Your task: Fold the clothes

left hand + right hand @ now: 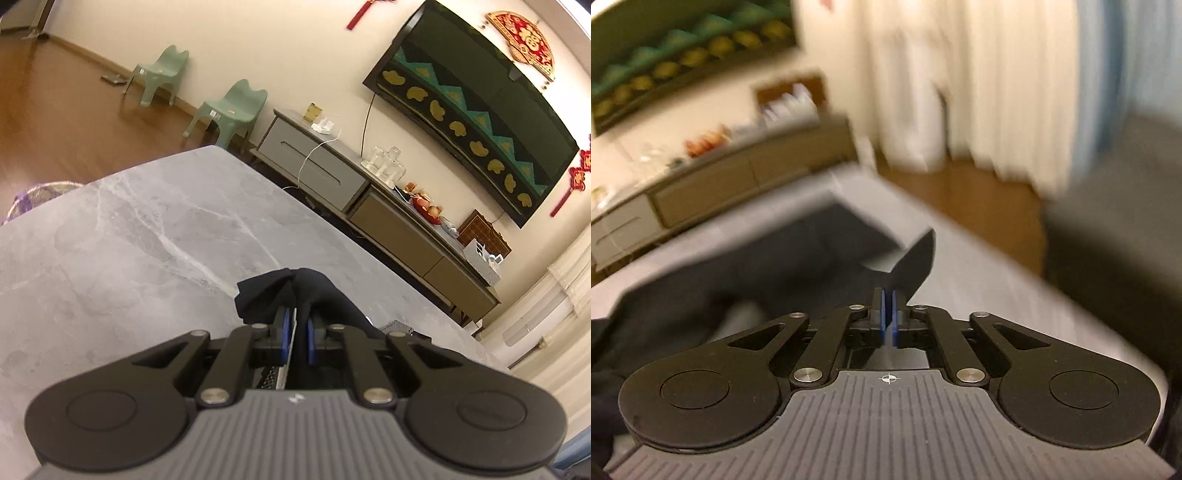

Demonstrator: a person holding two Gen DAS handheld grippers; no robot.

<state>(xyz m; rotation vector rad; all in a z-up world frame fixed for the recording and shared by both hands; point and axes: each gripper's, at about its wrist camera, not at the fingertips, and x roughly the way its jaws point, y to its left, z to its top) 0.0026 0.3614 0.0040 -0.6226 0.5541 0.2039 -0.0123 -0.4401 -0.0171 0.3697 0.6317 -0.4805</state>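
Left claw (295, 326) was narrowed down on a bunched fold of the dark garment (295, 291) — cloth gripped between the blue pads (282, 332), with a thin pale edge showing in the slit between them. The fabric rose just past the fingertips and fell away to the right, above the grey marbled worktop (129, 236). Right claw (888, 315) was likewise pinched nearly closed on an edge of the same garment (912, 262); from there the cloth spread left across the worktop (979, 288) in a broad dark sheet, though the right wrist view was motion-blurred. Beyond the worktop stood a low cabinet (391, 229) along the wall and two green chairs (229, 110) on the wood floor.
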